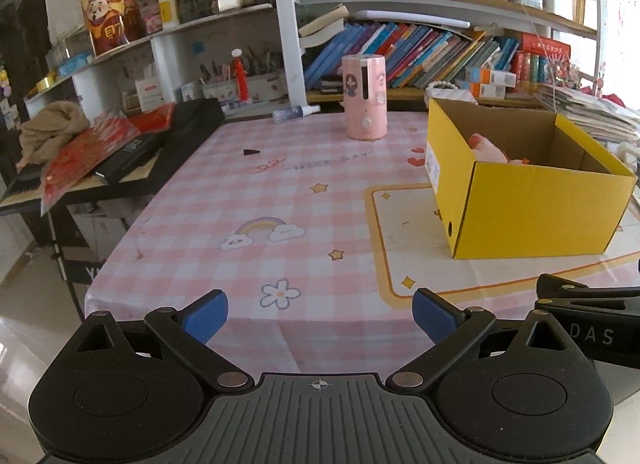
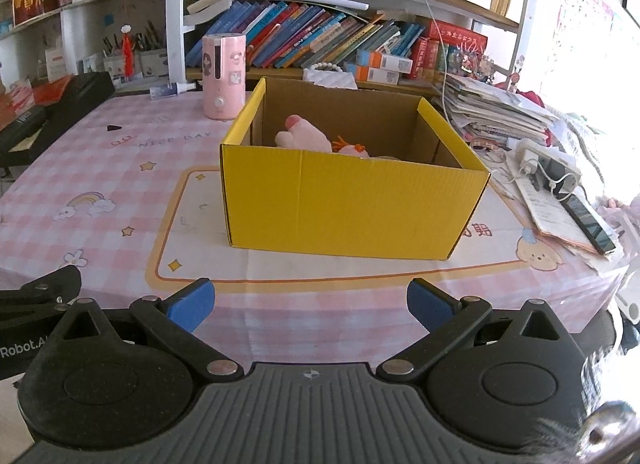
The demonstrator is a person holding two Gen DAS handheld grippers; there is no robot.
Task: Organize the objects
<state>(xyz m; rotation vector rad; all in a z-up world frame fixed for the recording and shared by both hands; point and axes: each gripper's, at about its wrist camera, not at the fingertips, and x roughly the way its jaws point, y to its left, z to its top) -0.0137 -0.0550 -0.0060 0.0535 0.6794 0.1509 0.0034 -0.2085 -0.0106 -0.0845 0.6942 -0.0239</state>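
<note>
A yellow cardboard box (image 2: 352, 203) stands open on the pink checked tablecloth (image 2: 120, 167); it also shows in the left wrist view (image 1: 532, 211) at the right. Pink plush toys (image 2: 308, 137) lie inside it, partly hidden by the front wall, and show in the left wrist view (image 1: 490, 149) too. My left gripper (image 1: 320, 316) is open and empty over the table's near edge, left of the box. My right gripper (image 2: 310, 304) is open and empty at the near edge, in front of the box.
A pink cylindrical humidifier (image 1: 365, 97) stands at the back of the table, with a small spray bottle (image 1: 296, 112) lying beside it and a small black piece (image 1: 251, 151) on the cloth. Papers, a power strip and a phone (image 2: 588, 223) lie right of the box. Bookshelves stand behind.
</note>
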